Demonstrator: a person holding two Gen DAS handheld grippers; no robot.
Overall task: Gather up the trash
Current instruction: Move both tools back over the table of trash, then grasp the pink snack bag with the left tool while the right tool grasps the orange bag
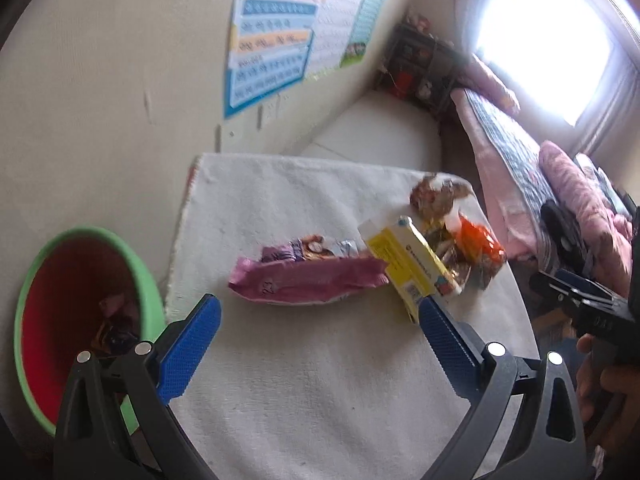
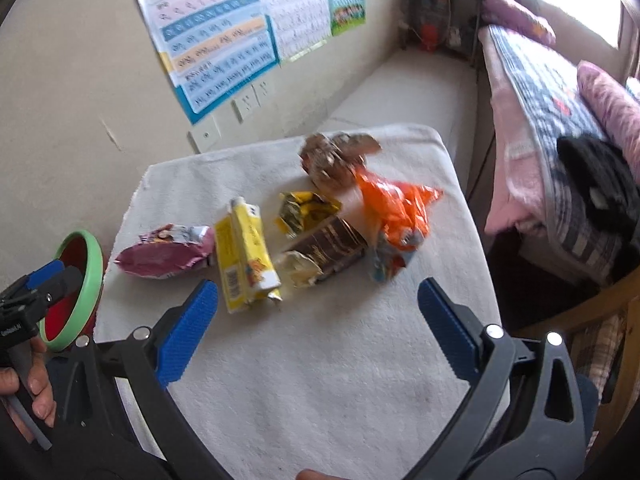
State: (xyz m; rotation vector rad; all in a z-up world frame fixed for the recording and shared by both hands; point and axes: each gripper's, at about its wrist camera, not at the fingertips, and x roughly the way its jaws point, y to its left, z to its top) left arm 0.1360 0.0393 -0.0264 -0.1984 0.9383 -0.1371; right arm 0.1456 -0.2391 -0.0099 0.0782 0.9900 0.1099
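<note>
**Sorting wrappers on a cloth-covered surface**

Lying in a loose cluster on the surface (image 2: 320,380), which is covered with a white cloth, are the items of trash. A pink wrapper (image 2: 164,254) sits at the left end, touching a flattened yellow carton (image 2: 244,256). Beside the carton lie a yellow foil wrapper (image 2: 304,210) and a brown-and-gold wrapper (image 2: 328,254). An orange wrapper (image 2: 396,208) is at the right end, and a crumpled brown wrapper (image 2: 336,156) lies behind it, near the far edge.

A bin (image 1: 84,320) with a green rim and red interior stands off the left edge of the surface; some wrappers are visible inside it.

The left gripper (image 1: 320,314) hovers over the near part of the cloth, jaws apart and holding nothing. The right gripper (image 2: 318,300) hovers likewise, jaws apart and empty. A hand (image 2: 28,392) holds the left gripper's handle.

Posters (image 2: 224,32) hang on the wall behind; a bed (image 2: 560,120) stands to the right.
</note>
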